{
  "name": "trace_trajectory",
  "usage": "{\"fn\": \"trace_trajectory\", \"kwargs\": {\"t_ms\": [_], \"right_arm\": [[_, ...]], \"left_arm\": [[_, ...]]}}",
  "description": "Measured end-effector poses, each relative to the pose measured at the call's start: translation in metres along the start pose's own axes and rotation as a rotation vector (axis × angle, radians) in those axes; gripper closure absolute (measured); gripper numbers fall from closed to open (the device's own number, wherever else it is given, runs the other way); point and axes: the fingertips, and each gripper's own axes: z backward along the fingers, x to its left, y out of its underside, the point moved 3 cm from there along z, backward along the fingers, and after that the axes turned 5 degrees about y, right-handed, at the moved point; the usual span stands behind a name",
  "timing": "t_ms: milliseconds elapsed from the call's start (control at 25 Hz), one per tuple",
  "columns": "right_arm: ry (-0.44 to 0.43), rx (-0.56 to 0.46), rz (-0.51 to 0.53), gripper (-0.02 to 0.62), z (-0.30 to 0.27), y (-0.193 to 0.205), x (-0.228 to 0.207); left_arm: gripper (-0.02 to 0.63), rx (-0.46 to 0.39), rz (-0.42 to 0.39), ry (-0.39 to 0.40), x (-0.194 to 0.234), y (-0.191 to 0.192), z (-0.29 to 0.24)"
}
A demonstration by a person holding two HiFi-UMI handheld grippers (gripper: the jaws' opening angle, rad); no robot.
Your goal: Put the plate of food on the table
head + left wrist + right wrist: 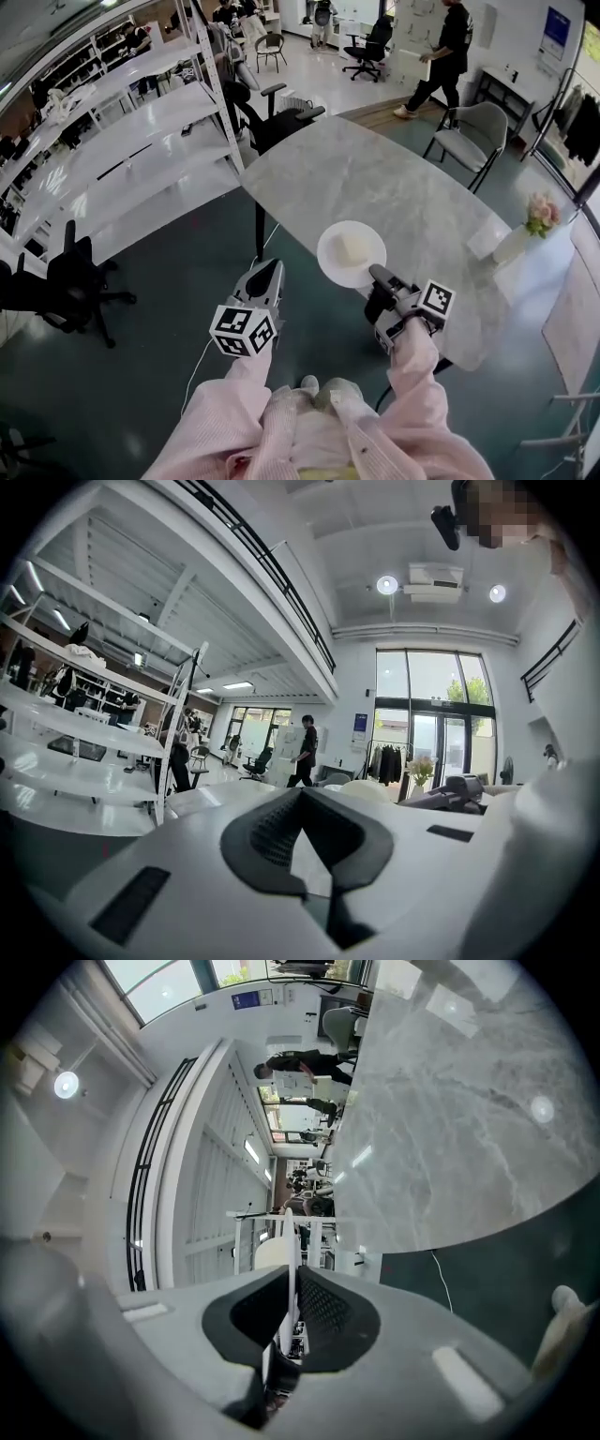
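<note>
The plate (pixel 336 266) is clamped by its rim in the right tongs (pixel 376 275); the left tongs (pixel 271 269) are clenched on nothing. The plate is best kept level and set down flat, well in from the worktop (pixel 375 169) edge.

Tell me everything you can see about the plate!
The plate is round, white and smooth-looking. A pale block of food sits in its middle. It lies level over the near edge of the grey marbled table; whether it touches the table I cannot tell. The right gripper pinches its near rim, with the jaws closed on the thin edge.
</note>
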Motion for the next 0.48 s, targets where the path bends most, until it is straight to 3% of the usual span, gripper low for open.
{"fn": "trace_trajectory", "kwargs": {"t_ms": [480], "right_arm": [[0.015,-0.042,0.01,0.571,-0.065,-0.057,-0.008]], "left_arm": [[0.611,0.04,0.034,0.041,0.046,0.002,-0.08]]}}
